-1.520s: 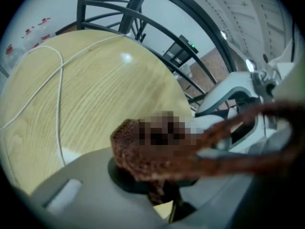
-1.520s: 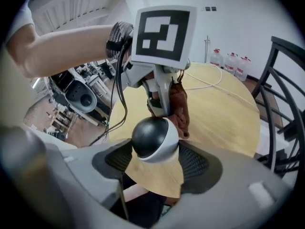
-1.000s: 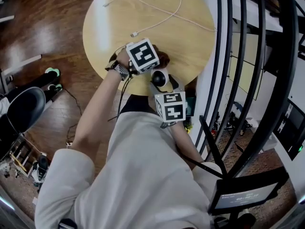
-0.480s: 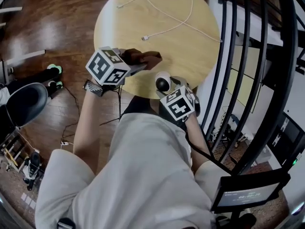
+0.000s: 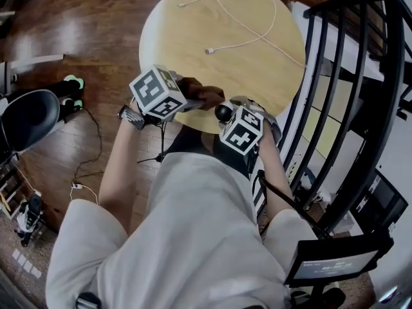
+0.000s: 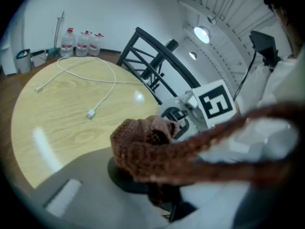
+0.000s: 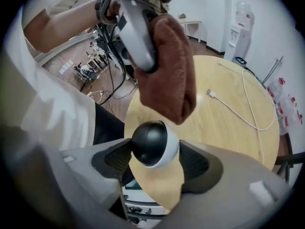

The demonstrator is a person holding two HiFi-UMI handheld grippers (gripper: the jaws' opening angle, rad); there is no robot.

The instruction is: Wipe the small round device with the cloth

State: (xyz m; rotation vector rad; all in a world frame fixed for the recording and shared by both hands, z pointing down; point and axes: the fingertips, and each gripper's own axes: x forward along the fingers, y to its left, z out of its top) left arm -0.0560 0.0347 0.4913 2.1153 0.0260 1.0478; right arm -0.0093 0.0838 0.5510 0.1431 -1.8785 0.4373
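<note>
Right gripper view shows the small round device [image 7: 153, 144], a black dome in a white shell, clamped between the pads of the right gripper [image 7: 155, 160] and held off the near edge of the round pale wooden table [image 7: 224, 128]. The left gripper [image 7: 137, 35] is closed on a brown terry cloth [image 7: 169, 70] that hangs just above the device; contact is unclear. Both grips are made. The rubbing itself seems mostly left, and the device's cleanliness cannot be judged.
</note>
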